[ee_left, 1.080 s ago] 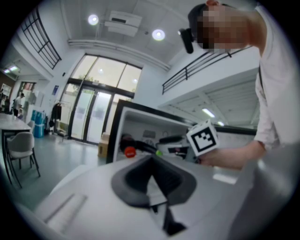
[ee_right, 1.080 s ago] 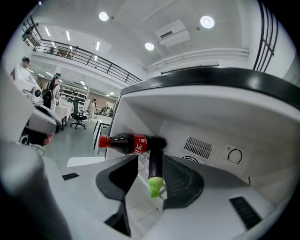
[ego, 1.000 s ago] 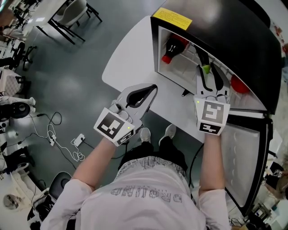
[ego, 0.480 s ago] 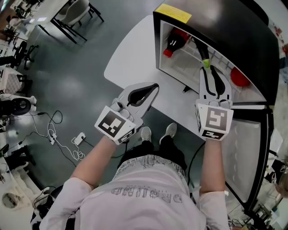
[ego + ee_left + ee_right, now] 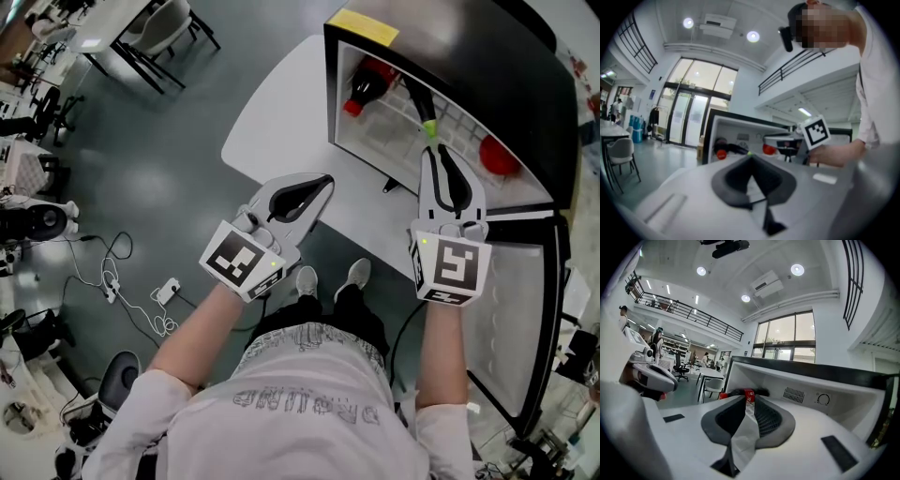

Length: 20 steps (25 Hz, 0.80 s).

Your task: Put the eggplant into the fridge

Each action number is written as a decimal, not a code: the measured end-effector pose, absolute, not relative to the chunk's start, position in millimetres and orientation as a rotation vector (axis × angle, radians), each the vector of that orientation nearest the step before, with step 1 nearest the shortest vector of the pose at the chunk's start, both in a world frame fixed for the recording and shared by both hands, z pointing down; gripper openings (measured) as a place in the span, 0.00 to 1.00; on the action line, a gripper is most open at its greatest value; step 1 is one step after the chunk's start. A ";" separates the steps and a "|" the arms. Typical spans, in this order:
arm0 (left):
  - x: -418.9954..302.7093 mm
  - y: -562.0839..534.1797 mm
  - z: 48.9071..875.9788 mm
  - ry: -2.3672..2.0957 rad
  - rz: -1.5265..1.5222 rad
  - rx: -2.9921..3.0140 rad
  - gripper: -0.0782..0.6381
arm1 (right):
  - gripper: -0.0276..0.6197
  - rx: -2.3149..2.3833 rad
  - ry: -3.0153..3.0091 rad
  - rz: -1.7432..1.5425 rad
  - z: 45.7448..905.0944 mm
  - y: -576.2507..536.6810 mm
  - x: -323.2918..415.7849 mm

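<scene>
Eggplant (image 5: pixel 423 112) on fridge (image 5: pixel 487 56) shelf; right claw (image 5: pixel 435 152) empty, just closing, narrowly apart; left claw (image 5: pixel 322 181) together.

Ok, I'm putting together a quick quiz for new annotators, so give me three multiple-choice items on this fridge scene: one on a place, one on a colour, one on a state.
1. Where does the eggplant lie?
A) on the white table
B) inside the fridge
C) on the floor

2. What colour is the cap of the bottle lying in the fridge?
A) red
B) blue
C) yellow

3. How is the fridge door?
A) closed
B) lifted off and set on the floor
C) swung open

Answers:
1 B: its dark body and green stem show on the wire shelf.
2 A: the head view shows a red cap.
3 C: the door hangs open beside the fridge, leaving the inside in plain view.
</scene>
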<state>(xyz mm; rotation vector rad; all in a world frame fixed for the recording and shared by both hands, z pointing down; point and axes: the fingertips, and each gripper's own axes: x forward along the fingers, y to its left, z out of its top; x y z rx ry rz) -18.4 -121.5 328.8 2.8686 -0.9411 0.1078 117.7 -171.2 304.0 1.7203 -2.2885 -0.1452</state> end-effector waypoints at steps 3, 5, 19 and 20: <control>-18.6 -118.0 326.7 -0.936 0.104 2.875 0.12 | 0.12 1.730 -2.295 -0.145 300.2 -164.1 117.3; -19.6 -115.9 325.6 -0.933 0.105 2.879 0.12 | 0.11 1.733 -2.301 -0.146 298.1 -159.2 116.1; -19.1 -101.5 320.1 -0.903 0.094 2.902 0.12 | 0.08 1.726 -2.318 -0.132 296.3 -127.0 113.9; -19.0 -100.8 319.7 -0.902 0.094 2.904 0.12 | 0.08 1.723 -2.319 -0.130 296.9 -124.6 113.8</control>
